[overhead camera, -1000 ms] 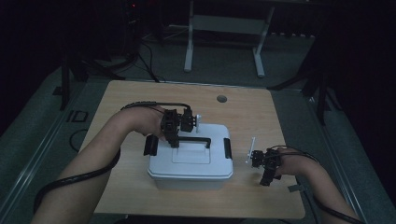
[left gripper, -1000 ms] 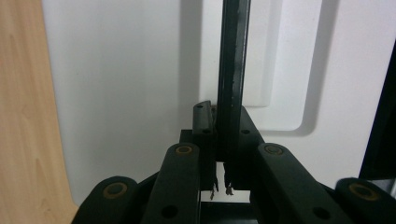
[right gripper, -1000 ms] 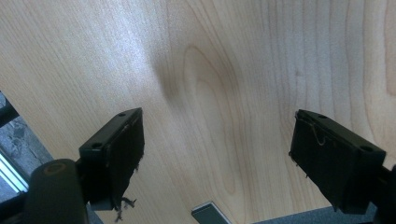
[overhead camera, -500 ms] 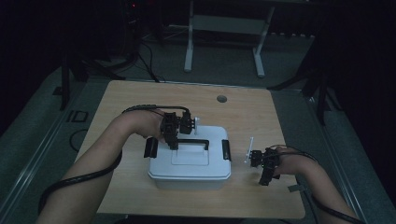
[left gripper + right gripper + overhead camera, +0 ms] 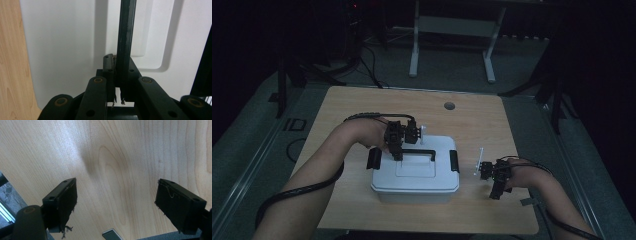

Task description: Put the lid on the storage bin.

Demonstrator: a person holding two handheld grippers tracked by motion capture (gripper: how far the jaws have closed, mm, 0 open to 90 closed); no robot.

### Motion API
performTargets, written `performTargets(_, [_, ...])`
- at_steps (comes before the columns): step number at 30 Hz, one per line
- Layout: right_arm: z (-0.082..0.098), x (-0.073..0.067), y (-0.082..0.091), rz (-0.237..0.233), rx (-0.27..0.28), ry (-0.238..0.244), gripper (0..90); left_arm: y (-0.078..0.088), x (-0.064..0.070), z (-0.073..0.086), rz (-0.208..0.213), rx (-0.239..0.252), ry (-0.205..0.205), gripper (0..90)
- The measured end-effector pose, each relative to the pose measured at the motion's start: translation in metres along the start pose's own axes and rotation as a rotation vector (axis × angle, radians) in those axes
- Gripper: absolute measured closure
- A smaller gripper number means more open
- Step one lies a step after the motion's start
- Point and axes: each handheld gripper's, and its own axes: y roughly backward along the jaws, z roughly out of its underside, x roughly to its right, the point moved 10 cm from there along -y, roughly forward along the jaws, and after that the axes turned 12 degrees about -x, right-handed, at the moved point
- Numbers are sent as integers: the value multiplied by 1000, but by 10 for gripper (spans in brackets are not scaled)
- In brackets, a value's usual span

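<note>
White plastic is your landmark from above: the lidded box (image 5: pixel 415 172) sits near the middle of the wooden table (image 5: pixel 362 105), with a black latch (image 5: pixel 373 158) on its left end and another latch (image 5: pixel 454 161) on its right end. From the high view your left gripper (image 5: pixel 398 150) comes down on the left end of the black handle (image 5: pixel 417 153) that runs across the box lid, and its jaws are pinched tight on that bar. Your right gripper (image 5: pixel 495 186) hangs over bare wood just to the right of the box, apart from it and touching nothing. In the left gripper view your left gripper (image 5: pixel 118 75) has both jaws pressed against the dark handle (image 5: pixel 125 37), which rises straight up the frame over the white lid (image 5: pixel 62 45), with a raised panel of the lid behind it and the table (image 5: pixel 11 62) showing as a strip beyond the box's edge. In the right gripper view your right gripper (image 5: pixel 115 200) stands wide, nothing between its jaws, with pale wood grain of the table (image 5: pixel 125 150) under it and a small grey tab (image 5: pixel 111 235) lying on the wood near the bottom edge.
</note>
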Motion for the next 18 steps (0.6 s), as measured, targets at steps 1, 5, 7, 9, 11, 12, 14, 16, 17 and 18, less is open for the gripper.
performTargets(1, [0, 0, 0, 0, 0, 0, 172, 0, 0, 0, -2, 0, -1, 829])
performTargets(5, [0, 0, 1, 1, 4, 1, 172, 1, -4, 2, -11, 12, 40, 763])
performTargets(7, [0, 0, 1, 1, 2, 0, 172, 1, -6, 3, -23, 18, 60, 658])
performTargets(9, [-1, 1, 2, 4, 1, 2, 172, 1, -8, 5, -26, 30, 90, 532])
performTargets(11, [-1, 0, 2, 4, 3, 2, 172, 3, -10, 7, -30, 54, 134, 369])
performTargets(12, [-1, 1, 3, 4, 3, 3, 172, 4, -11, 9, -7, 66, 161, 312])
performTargets(14, [-1, 1, 3, 7, 2, 1, 172, 5, -13, 13, -12, 70, 199, 201])
performTargets(16, [-2, 1, 4, 6, 6, -1, 172, 5, -14, 17, -14, 72, 217, 95])
performTargets(17, [-2, 1, 4, 6, 7, 0, 172, 4, -14, 20, -18, 70, 218, 54])
performTargets(18, [-2, 1, 5, 6, 7, 1, 172, 5, -15, 22, -31, 72, 223, 10])
